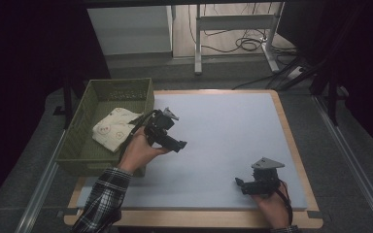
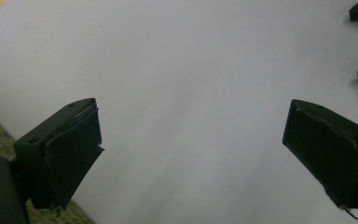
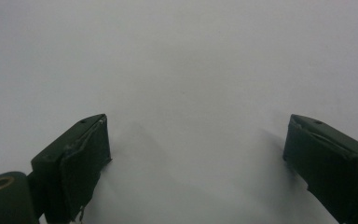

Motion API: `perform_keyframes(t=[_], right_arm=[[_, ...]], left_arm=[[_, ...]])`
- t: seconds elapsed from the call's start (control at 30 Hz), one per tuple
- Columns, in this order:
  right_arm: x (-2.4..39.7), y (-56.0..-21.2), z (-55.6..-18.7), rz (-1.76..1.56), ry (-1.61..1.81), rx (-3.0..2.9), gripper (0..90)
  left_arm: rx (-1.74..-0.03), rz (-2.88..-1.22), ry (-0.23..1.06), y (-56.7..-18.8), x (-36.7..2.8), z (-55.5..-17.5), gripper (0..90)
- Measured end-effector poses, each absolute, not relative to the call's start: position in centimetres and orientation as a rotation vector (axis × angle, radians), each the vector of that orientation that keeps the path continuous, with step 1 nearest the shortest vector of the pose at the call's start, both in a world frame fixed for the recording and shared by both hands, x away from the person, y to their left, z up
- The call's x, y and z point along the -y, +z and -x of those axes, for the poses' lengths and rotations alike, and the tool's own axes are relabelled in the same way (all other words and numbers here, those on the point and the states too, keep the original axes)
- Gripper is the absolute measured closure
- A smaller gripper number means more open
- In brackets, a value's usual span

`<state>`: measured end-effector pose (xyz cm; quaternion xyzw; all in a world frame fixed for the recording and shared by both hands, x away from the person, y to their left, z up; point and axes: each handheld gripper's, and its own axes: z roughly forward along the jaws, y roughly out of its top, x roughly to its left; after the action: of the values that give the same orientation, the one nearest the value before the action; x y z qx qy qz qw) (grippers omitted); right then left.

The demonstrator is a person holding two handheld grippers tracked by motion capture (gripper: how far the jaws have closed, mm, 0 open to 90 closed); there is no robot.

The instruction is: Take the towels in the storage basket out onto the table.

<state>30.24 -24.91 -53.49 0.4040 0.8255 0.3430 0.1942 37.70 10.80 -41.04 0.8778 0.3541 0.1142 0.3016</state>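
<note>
Item: folded cream patterned cloth (image 1: 112, 130), lying in olive-green woven basket (image 1: 80, 145) at pale grey mat's (image 1: 223, 136) left edge (stowing apparently done). Left gripper (image 2: 191, 140) and right gripper (image 3: 196, 154): jaws wide, empty, over bare mat; nothing evidently left

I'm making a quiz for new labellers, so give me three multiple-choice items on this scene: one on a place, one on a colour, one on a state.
1. Where is the cloth? A on the mat B in the basket C on the floor
2. What colour is the basket? A green B red C white
3. How is the left hand-held gripper? A shut on the cloth B open, holding nothing C shut, holding nothing

Key: 1 B, it lies inside the basket walls. 2 A, its mesh is olive green. 3 B, its jaws stand wide apart over the bare mat.
</note>
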Motion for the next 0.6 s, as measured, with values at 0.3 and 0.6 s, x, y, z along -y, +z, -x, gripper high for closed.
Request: perform_keyframes(t=[0.3, 0.6], right_arm=[[24.9, -53.5, -30.2, -1.132, 0.962, -2.315, 7.4], [24.9, -53.5, -30.2, -1.132, 0.962, -2.315, 7.5]], left_arm=[[-0.984, -2.313, 0.328, -39.5, -13.0, -38.7, 5.7], [-1.044, -2.282, 0.348, -38.4, -16.0, -39.4, 6.9]])
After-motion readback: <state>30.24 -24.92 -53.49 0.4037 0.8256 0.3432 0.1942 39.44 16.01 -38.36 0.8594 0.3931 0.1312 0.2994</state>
